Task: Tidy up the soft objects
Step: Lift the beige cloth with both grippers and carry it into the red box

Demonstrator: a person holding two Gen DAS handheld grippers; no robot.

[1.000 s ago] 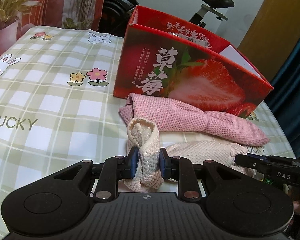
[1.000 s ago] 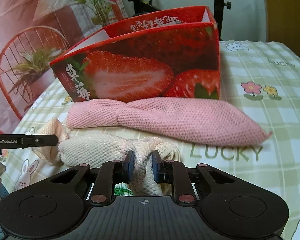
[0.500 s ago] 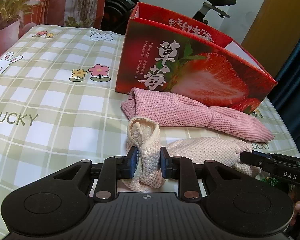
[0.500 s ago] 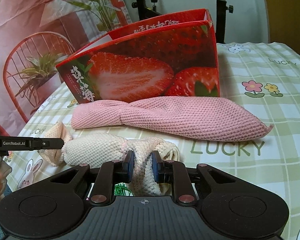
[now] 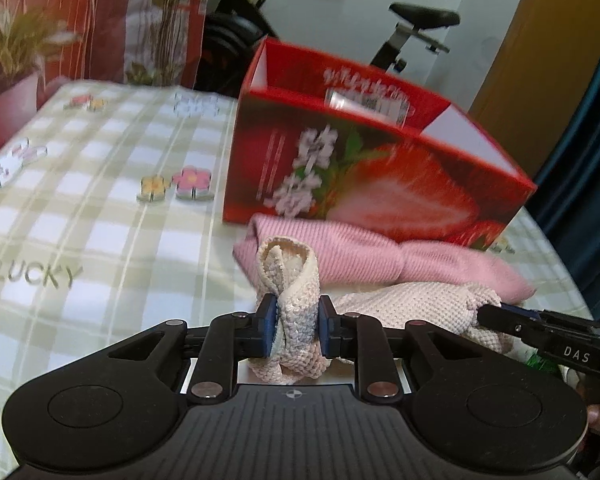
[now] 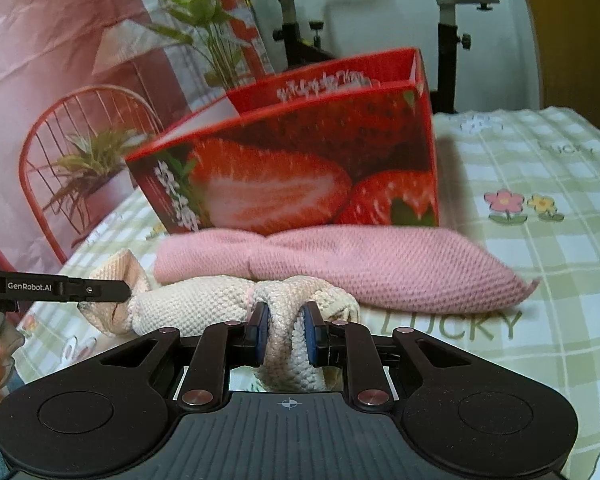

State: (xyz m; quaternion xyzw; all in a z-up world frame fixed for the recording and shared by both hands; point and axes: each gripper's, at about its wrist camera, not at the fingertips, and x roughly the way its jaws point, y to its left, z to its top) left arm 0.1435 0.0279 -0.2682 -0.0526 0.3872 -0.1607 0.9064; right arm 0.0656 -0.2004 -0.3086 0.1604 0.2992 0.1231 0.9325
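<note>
Each end of the cream knitted cloth (image 5: 416,304) is pinched: the left hand-held gripper (image 5: 296,330) is clamped on one bunched end, which stands up in a loop above its pads, and the right hand-held gripper (image 6: 285,330) is clamped on the other end. Over the last second the view from both wrists has crept nearer the red strawberry box (image 5: 372,176), and the box now fills more of each picture, with blur on its print; the cloth looks drawn a little straighter between the two grips. The left jaws have closed a touch further on the fabric in that time, while the right grip looks the same as a second ago. I judge this as the start of carrying the cream cloth toward the box, with the lift barely begun, since its middle seems to rest on the checked tabletop (image 5: 100,216). The pink knitted cloth (image 6: 340,264) lies just beyond it, along the near wall of the box and touching it, so it sits right in the path. The box is open at the top. To the far left the tabletop is bare and wide; on the right, in the left wrist view, its edge is close beside a dark curtain (image 5: 592,160), leaving little room there.
</note>
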